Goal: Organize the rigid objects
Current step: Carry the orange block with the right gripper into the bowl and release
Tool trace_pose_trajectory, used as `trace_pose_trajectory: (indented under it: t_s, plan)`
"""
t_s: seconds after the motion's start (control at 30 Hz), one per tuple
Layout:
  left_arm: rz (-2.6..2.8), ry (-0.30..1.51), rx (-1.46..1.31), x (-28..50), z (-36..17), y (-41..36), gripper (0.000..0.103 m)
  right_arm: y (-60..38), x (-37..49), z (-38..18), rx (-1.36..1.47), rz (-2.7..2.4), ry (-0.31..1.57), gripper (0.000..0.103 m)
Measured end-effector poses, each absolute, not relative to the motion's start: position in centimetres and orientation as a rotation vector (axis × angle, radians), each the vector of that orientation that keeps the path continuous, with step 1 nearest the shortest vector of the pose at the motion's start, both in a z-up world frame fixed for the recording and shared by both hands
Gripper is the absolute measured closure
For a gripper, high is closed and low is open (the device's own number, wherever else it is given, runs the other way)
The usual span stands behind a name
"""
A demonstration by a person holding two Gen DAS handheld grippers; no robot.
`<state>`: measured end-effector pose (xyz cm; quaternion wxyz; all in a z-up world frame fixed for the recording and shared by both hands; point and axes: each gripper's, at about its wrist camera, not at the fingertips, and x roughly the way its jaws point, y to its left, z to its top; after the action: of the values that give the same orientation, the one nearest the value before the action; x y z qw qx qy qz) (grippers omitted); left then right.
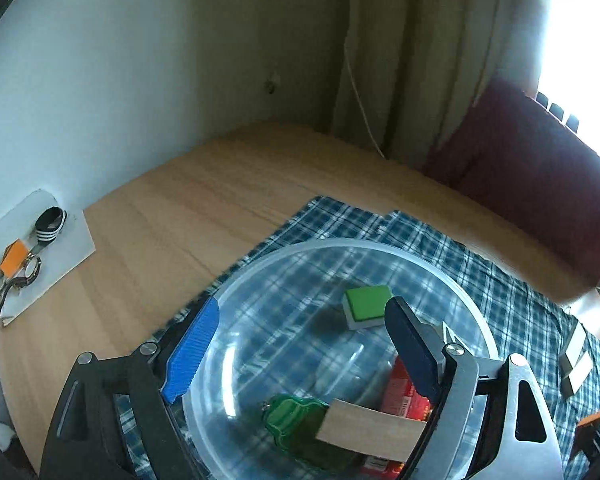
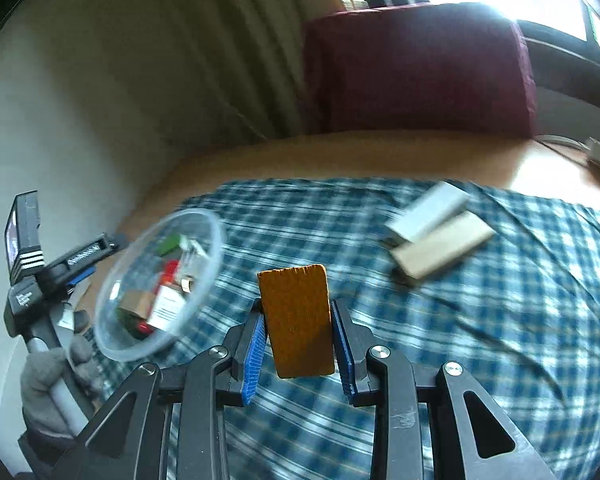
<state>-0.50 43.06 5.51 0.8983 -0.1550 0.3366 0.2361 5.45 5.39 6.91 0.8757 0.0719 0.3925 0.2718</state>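
Orange block (image 2: 299, 320): we see it upright, clamped in our right tool (image 2: 299, 354); left tool (image 1: 300, 356) gapes wide above the bowl (image 1: 452, 276).

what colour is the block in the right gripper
Orange-brown block, shown best in the right wrist view, clamped by the right hand-held gripper.

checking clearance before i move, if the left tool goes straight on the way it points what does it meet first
Most likely the clear plastic bowl: the open left tool points down into it, with the green block lying between its fingers' line. Depth is unclear, so rim or block could come first.
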Motion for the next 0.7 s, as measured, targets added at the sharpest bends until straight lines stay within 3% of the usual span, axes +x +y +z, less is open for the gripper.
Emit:
trace_pose_trajectory:
  t_s: [0.63,0.7]
  plan:
    - [0.579,0.637,-0.405,-3.4,6.2,46.8,0.014,20.8,6.9,8.7,0.09,0.81,0.79,0.07]
    - [0.582,0.638,-0.411,-3.5,6.2,47.0,0.014,21.8,7.0,8.7,0.091,0.838,0.788,0.061]
